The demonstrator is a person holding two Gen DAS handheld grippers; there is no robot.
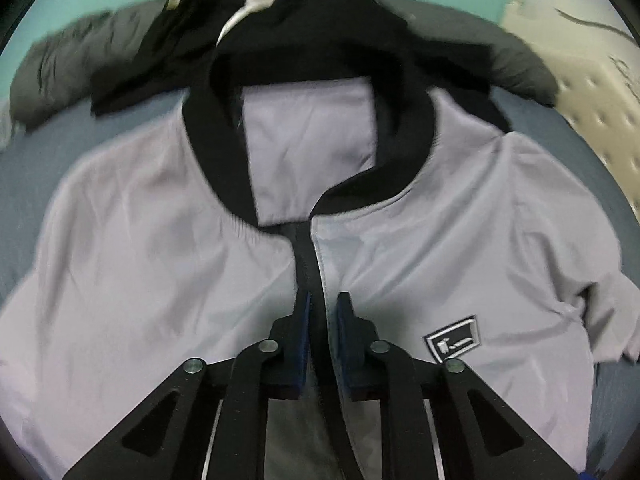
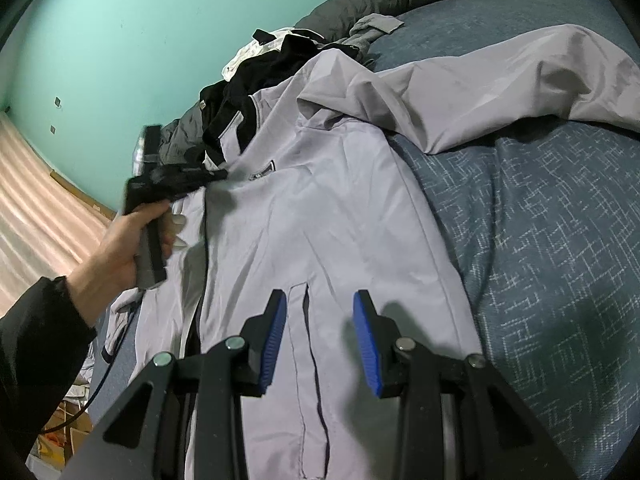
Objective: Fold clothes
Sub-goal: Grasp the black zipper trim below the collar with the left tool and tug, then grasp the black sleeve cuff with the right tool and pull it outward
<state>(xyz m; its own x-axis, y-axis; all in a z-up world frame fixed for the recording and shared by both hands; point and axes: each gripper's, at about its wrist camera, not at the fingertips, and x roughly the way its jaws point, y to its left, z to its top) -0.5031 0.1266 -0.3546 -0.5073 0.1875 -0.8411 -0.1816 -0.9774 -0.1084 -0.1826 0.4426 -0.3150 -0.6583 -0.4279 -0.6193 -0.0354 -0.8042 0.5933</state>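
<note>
The grey jacket (image 1: pixel 168 248) lies spread front-up on the blue bed (image 2: pixel 552 240), collar toward the pile of dark clothes (image 1: pixel 320 36). The left tongs (image 1: pixel 323 308) pinch its black zipper strip (image 1: pixel 310 264). The right tongs (image 2: pixel 320 312) hang parted above its lower front, gripping nothing.

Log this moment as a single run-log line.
left gripper: shut on zipper edge of pale grey jacket with black collar | right gripper: open, over jacket | blue patterned bedspread
</note>
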